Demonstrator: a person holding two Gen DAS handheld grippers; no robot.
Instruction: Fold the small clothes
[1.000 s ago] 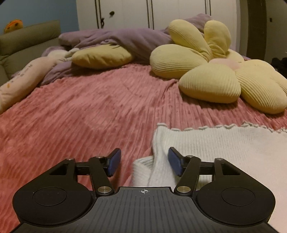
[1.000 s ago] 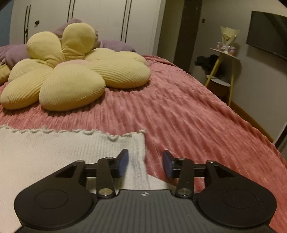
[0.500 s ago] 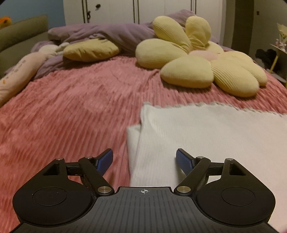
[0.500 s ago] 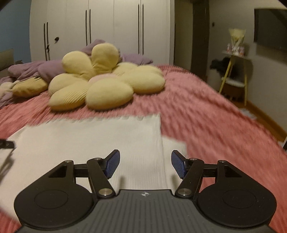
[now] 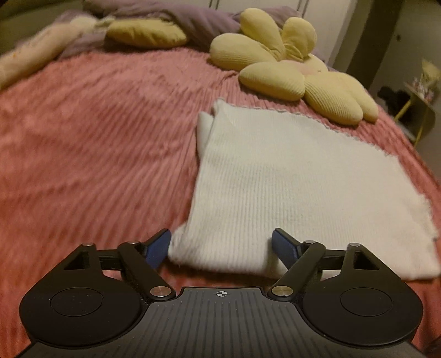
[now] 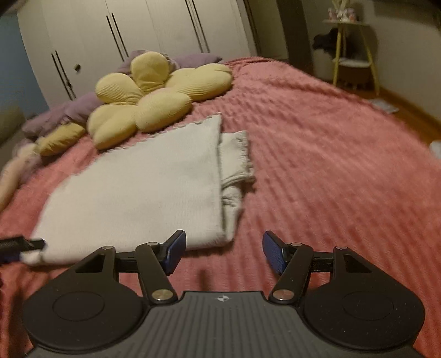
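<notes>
A white knit garment [image 5: 289,181] lies flat and folded on the pink bedspread [image 5: 96,143]. In the left wrist view my left gripper [image 5: 222,247] is open and empty, its blue pads either side of the garment's near left corner. In the right wrist view the garment [image 6: 143,187] lies ahead and to the left, with a folded sleeve [image 6: 234,162] sticking out along its right edge. My right gripper [image 6: 223,253] is open and empty, just off the garment's near right corner. The left gripper's tip [image 6: 19,245] shows at the left edge of that view.
A yellow flower-shaped cushion [image 5: 297,74] lies just beyond the garment, also in the right wrist view [image 6: 154,96]. Purple bedding [image 5: 176,19] and another yellow pillow [image 5: 146,33] lie at the bed's head. A small yellow side table [image 6: 350,52] stands by the wall at right.
Both grippers have opened wider and drawn back from the garment's far corners to its near edge. The garment now lies released and flat on the bed.
</notes>
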